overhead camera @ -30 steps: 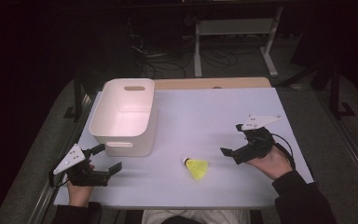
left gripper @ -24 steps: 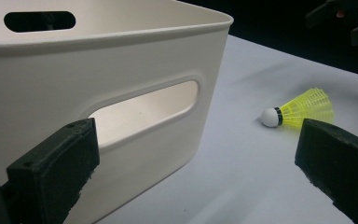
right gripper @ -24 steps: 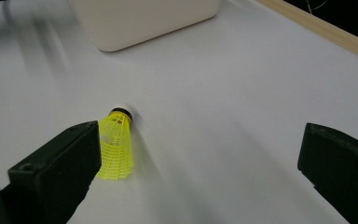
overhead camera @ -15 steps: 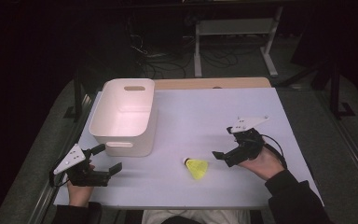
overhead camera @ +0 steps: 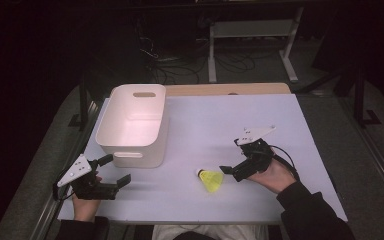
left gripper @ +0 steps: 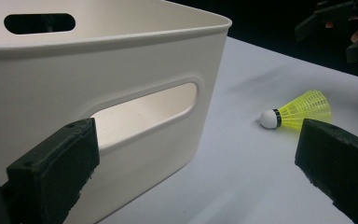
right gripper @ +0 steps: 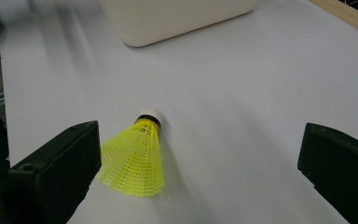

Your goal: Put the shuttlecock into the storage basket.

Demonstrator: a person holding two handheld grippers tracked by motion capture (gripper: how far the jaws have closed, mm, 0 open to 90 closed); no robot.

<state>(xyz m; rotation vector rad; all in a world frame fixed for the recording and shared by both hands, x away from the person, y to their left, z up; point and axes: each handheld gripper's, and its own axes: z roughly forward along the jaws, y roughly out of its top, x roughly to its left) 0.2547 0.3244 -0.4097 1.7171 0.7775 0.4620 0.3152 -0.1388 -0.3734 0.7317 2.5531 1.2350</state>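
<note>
My right claw (overhead camera: 231, 171) stands wide open, gripping nothing. The yellow shuttlecock (overhead camera: 211, 179) lies just beside it, near its left jaw, cork pointing away.

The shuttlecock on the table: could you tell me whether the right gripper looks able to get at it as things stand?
Probably yes. The right gripper is open and close beside the shuttlecock, which lies on the bare table with nothing between them; the bin stands apart.

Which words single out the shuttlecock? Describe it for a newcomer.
On the pale table, look near the front edge, right of the white bin. The shuttlecock lies on its side just ahead of the right gripper. Only it has a yellow mesh skirt and white cap.
</note>
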